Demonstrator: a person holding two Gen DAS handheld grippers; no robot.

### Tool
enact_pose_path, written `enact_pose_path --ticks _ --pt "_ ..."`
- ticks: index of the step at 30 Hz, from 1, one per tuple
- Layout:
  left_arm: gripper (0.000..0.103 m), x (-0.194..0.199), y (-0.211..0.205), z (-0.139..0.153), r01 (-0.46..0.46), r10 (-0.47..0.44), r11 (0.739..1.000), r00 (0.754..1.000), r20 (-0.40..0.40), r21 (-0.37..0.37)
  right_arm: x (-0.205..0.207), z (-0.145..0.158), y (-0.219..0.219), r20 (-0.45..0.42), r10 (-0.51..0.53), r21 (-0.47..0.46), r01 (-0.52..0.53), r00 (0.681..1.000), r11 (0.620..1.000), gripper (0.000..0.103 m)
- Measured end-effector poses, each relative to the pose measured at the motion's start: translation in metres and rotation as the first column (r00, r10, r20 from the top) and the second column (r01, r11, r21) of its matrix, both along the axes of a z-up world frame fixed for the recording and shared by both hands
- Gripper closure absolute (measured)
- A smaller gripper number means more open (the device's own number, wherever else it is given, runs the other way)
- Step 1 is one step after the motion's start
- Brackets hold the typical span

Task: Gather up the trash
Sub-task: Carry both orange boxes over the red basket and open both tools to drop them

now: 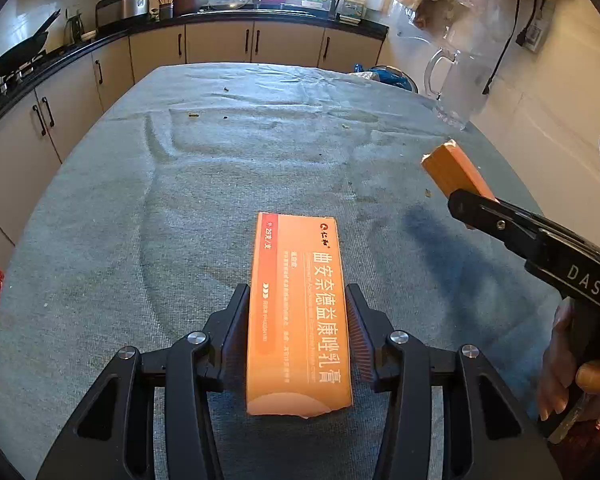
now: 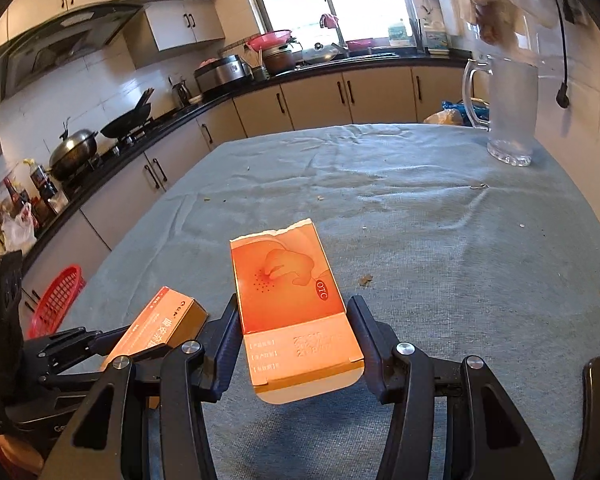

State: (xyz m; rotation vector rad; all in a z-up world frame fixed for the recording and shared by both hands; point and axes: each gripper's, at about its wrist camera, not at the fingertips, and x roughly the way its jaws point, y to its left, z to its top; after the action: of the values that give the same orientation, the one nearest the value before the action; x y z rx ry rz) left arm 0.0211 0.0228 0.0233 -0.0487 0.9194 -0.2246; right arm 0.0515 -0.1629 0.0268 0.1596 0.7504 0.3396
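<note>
Holding one box each, both grippers hang over a table with a blue-grey cloth (image 1: 220, 180). The left gripper (image 1: 297, 290) is clamped on a long orange box with white letters (image 1: 296, 312). Its two black fingers (image 1: 236, 320) press the long sides, and the box points away toward 12 o'clock, lifted a little off the cloth. The right gripper (image 2: 294, 300) is clamped on a second orange box with a torn end (image 2: 288, 292). That torn end points to 12 o'clock, and a loose flap hangs at the near end. From the left camera, the torn box (image 1: 452, 168) sits up in the air at 2 o'clock, pinched by the right gripper, and a hand (image 1: 560, 368) grips the handle at 4 o'clock. From the right camera, the box with white letters shows at 8 o'clock, tilted up in the left gripper's fingers. A red basket (image 2: 58, 296) stands beside the table at 9 o'clock. A clear glass jug (image 2: 508, 112) stands on the cloth at 1 o'clock. Small crumbs (image 2: 366, 279) lie on the cloth at 3 o'clock, near the torn box.
</note>
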Motion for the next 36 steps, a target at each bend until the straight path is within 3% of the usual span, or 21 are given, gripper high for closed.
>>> enact_pose_path --ticks 12,19,24,36 --pt "0.057 -0.001 -0.007 -0.005 0.008 -0.009 0.999 1.0 0.02 0.037 -0.002 0.001 0.002 0.007 0.006 -0.005 -0.006 1.0 1.0 0.047" --pt "0.057 -0.019 0.0 0.014 -0.012 0.008 0.999 0.994 0.106 0.04 -0.007 0.006 0.007 0.037 0.019 -0.02 -0.019 0.999 1.0 0.047" --pt "0.057 -0.036 0.016 0.029 -0.038 0.03 0.998 0.988 0.153 0.05 -0.01 0.007 0.016 0.035 0.025 -0.043 -0.024 0.999 0.999 0.047" --pt "0.057 -0.07 0.063 0.045 -0.094 0.087 0.995 0.976 0.198 0.027 -0.057 0.023 0.052 0.02 0.063 0.045 -0.063 0.998 0.997 0.047"
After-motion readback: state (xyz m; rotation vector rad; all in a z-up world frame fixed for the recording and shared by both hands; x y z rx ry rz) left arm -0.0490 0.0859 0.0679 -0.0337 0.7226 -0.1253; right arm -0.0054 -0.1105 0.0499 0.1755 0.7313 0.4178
